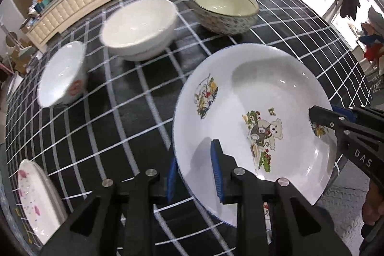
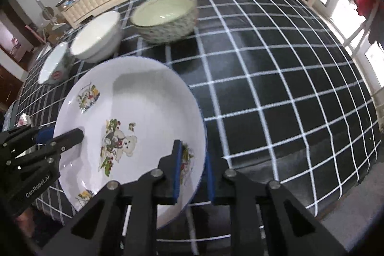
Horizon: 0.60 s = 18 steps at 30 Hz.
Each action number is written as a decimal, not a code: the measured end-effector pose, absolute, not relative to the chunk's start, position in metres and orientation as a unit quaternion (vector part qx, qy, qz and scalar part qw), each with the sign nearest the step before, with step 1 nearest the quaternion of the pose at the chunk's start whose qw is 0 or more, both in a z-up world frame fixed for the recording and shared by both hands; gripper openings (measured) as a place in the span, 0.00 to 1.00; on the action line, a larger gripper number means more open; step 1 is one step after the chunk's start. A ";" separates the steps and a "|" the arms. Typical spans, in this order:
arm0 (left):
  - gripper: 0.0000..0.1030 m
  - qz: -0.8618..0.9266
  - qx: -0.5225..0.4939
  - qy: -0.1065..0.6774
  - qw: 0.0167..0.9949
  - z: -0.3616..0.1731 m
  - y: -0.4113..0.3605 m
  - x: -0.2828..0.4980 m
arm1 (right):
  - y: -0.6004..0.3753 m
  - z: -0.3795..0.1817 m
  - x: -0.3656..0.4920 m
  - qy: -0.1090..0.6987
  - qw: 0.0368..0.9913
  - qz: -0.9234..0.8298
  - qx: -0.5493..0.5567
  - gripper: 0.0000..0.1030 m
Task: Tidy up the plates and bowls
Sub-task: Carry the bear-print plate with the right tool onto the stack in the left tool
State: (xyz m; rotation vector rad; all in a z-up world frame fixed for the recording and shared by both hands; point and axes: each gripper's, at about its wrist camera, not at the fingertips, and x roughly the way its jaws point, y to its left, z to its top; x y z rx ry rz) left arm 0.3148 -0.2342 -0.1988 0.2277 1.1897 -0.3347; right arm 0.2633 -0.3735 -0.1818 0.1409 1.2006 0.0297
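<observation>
- Left wrist view: a black checked tablecloth point(image 1: 134, 97) covers the table; on it, far side, stand a floral-patterned bowl point(image 1: 225, 13), a plain white bowl point(image 1: 139, 28) and a small white bowl point(image 1: 62, 73) with a red mark; a pink-speckled plate point(image 1: 36, 198) lies near the left edge.
- Bear-print plate point(image 1: 254, 116) is tilted, apparently lifted off the cloth, between both grippers.
- Left gripper point(image 1: 195, 174) pinches its near-left rim, blue pads on either side; right gripper point(image 2: 192, 172) pinches the opposite rim likewise.
- Judgement: the pink-speckled plate lies to the left, nearer the left hand; stacking there seems likely.
</observation>
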 end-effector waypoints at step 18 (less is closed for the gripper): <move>0.24 -0.076 0.057 0.533 0.841 -0.142 -0.079 0.280 | -0.243 -0.136 0.263 0.541 0.835 0.094 0.034 0.19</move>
